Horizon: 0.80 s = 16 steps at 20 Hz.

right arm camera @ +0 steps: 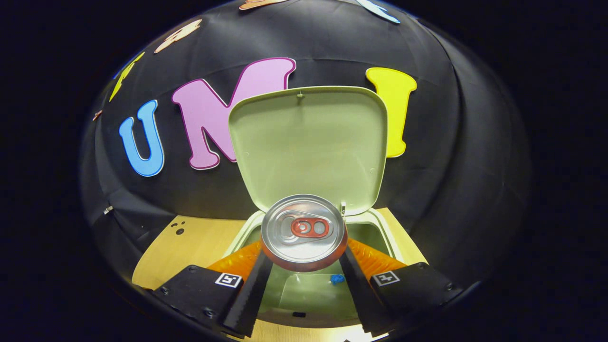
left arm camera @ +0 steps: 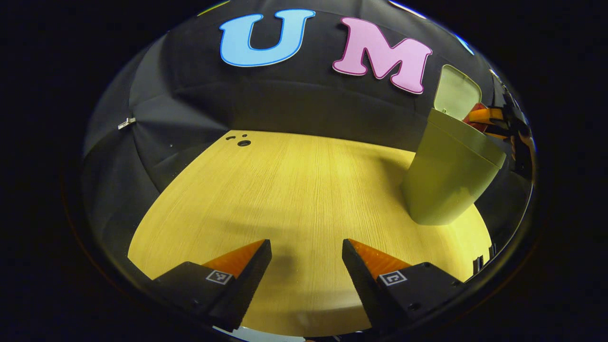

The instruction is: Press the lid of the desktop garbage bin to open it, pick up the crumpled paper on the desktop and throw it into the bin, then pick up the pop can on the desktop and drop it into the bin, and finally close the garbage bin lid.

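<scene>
Item: can. I'm holding it w/ R gripper, fingers clamped on its sides, axis pointing fwd, directly over open bin, lid up. L gripper is idling agape over tabletop, bin toward far right edge.

One garbage bin near the desk's far right edge, with one lid standing open. One pop can, held over the bin's mouth between the two fingers of the right gripper. Two grippers in all, counting the left gripper, spread apart over bare desk. One small blue scrap inside the bin, possibly more hidden beneath the can. Three small dark holes at the desk's far left corner.
</scene>
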{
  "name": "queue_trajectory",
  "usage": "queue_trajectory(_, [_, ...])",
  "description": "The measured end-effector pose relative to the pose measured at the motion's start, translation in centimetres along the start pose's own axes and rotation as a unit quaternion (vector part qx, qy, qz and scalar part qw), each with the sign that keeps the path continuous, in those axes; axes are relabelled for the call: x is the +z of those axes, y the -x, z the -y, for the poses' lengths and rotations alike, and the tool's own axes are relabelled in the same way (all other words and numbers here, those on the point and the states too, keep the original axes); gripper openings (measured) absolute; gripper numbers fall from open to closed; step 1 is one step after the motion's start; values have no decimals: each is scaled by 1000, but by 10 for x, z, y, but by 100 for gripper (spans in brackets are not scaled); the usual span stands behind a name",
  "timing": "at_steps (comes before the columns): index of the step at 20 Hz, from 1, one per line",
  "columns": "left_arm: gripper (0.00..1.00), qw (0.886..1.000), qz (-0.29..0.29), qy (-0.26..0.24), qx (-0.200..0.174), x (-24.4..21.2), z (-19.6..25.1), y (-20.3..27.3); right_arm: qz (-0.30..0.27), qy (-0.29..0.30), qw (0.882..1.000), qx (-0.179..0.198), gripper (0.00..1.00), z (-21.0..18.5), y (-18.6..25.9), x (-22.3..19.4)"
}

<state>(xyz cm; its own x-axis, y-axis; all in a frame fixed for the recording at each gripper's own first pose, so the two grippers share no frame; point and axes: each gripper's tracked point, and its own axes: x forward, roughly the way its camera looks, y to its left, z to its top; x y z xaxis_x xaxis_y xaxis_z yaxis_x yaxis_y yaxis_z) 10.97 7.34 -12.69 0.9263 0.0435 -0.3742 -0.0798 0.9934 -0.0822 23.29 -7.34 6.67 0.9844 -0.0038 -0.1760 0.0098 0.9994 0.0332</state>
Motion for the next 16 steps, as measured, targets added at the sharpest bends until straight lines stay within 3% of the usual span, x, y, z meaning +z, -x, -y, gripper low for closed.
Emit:
queue_trajectory(2, [96, 1000, 0, 1, 4, 0, -3, 3, 7, -3, 1000, 0, 84, 0, 0, 4])
queue_trajectory(6, [96, 1000, -1, 2, 11, -2, -10, 6, 30, -4, 999, -10, 98, 4, 4, 21])
queue_trajectory(11, [96, 1000, -1, 6, 14, -5, -15, 9, 76, 8, 997, -22, 99, 13, 17, 62])
queue_trajectory(16, [96, 1000, -7, 9, 14, -14, -15, 11, 151, 21, 988, -24, 98, 10, 36, 132])
